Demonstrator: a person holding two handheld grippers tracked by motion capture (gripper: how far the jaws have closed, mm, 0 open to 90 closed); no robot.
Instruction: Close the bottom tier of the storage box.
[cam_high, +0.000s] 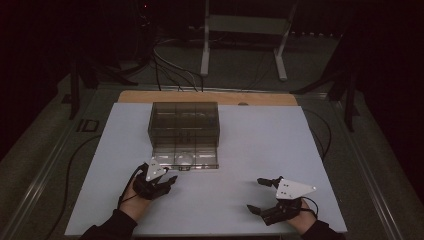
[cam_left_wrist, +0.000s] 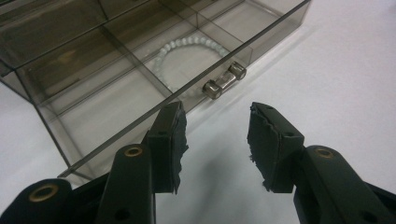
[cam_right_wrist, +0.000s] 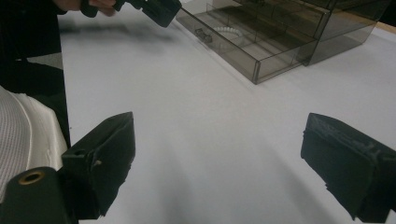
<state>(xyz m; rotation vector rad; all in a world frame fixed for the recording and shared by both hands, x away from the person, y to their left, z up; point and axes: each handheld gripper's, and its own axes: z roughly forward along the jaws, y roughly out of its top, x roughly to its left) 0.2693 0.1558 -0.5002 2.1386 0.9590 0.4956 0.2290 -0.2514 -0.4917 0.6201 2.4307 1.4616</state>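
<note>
Now my left gripper (cam_left_wrist: 215, 140) hovers spread just short of the drawer handle (cam_left_wrist: 224, 80), bead bracelet (cam_left_wrist: 187, 56) inside beyond it; right gripper (cam_right_wrist: 219, 163) waits wide. Next, probably reaching in.

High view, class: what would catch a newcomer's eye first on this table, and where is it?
First, the smoky clear drawer box at the middle back of the white table, its bottom drawer pulled out with a pale bead bracelet inside. Next, the left hand-held gripper, open just before the drawer's handle, and the right hand-held gripper, open over bare table.
</note>
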